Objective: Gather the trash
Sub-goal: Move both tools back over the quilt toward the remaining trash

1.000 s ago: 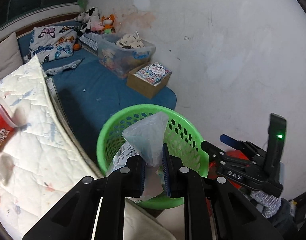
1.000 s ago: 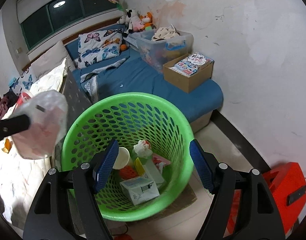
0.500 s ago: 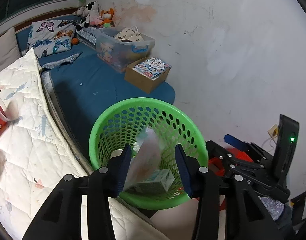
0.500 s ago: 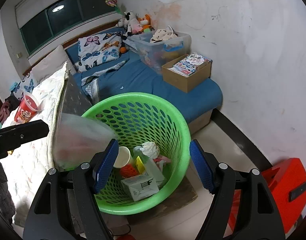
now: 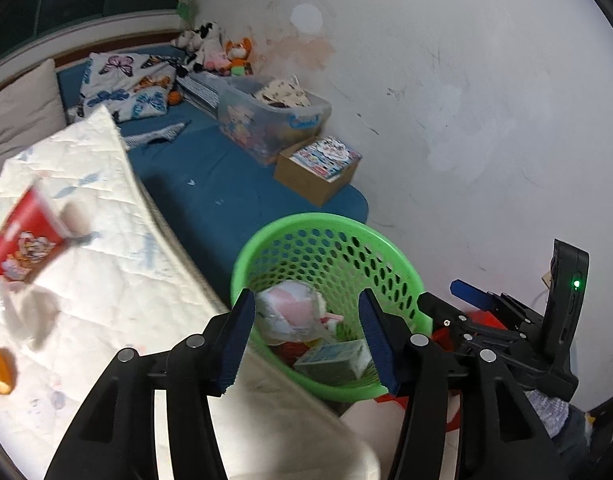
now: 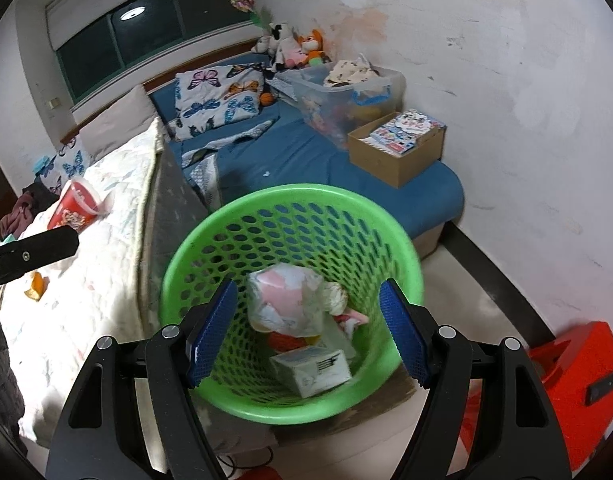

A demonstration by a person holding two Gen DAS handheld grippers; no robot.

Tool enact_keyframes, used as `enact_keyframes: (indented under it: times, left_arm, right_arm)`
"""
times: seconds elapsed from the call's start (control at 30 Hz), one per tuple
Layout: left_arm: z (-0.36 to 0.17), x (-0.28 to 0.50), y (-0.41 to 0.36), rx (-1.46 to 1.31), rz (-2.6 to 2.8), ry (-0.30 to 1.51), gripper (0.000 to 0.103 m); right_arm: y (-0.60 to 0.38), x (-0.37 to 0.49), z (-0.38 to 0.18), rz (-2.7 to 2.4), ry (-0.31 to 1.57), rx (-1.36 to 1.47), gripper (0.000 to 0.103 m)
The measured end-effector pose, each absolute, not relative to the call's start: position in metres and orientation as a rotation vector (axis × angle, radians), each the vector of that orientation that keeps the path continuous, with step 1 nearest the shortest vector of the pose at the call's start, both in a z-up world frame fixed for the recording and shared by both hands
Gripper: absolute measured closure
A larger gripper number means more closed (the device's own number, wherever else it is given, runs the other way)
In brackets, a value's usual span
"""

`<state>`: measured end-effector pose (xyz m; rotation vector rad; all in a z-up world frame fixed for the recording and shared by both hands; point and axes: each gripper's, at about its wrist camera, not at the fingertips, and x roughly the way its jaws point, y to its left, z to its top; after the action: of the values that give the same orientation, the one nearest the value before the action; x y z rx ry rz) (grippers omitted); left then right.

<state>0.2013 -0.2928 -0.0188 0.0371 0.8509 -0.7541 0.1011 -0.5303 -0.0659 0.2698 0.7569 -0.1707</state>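
A green perforated basket (image 5: 390, 264) stands on the floor by the bed; it also shows in the right wrist view (image 6: 210, 240). A crumpled clear plastic bag (image 5: 290, 312) lies inside on other trash, seen too in the right wrist view (image 6: 286, 300), beside a small carton (image 6: 312, 370). My left gripper (image 5: 306, 344) is open and empty above the basket's near rim. My right gripper (image 6: 306, 332) is open and empty over the basket. A red cup (image 5: 24, 242) and an orange scrap (image 5: 0, 368) lie on the white quilt (image 5: 106, 280).
A blue mattress (image 6: 306, 160) holds a clear storage bin (image 6: 346, 88), a cardboard box of books (image 6: 398, 144), butterfly pillows and plush toys. A red object (image 6: 574, 376) sits on the floor at right. The white wall is close behind the basket.
My left gripper opened and let go of the plastic bag, which dropped into the basket. The left gripper has pulled back toward the bed; the right gripper stayed open over the basket.
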Motion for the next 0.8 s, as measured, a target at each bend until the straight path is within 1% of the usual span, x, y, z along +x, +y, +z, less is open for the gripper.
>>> enact_keyframes:
  times: [0.33, 0.37, 0.53, 0.57, 0.67, 0.8]
  left_arm:
    - [-0.009, 0.197, -0.214, 0.017, -0.632, 0.815, 0.051]
    - [-0.009, 0.195, -0.207, 0.020, -0.614, 0.812, 0.050]
    - [-0.012, 0.195, -0.161, 0.001, -0.526, 0.808, 0.049]
    - [-0.012, 0.195, -0.152, -0.004, -0.512, 0.807, 0.048]
    - [-0.016, 0.201, -0.122, -0.026, -0.446, 0.814, 0.041]
    - [-0.021, 0.207, -0.081, -0.068, -0.376, 0.824, 0.041]
  right_arm:
    - [-0.478, 0.120, -0.059, -0.058, 0.755, 0.246, 0.028]
    - [-0.471, 0.123, -0.058, -0.046, 0.755, 0.243, 0.028]
    - [-0.437, 0.136, -0.055, 0.016, 0.764, 0.218, 0.027]
    - [-0.429, 0.139, -0.055, 0.029, 0.767, 0.213, 0.027]
    - [-0.409, 0.147, -0.053, 0.065, 0.775, 0.197, 0.027]
    - [-0.384, 0.157, -0.053, 0.119, 0.784, 0.200, 0.027]
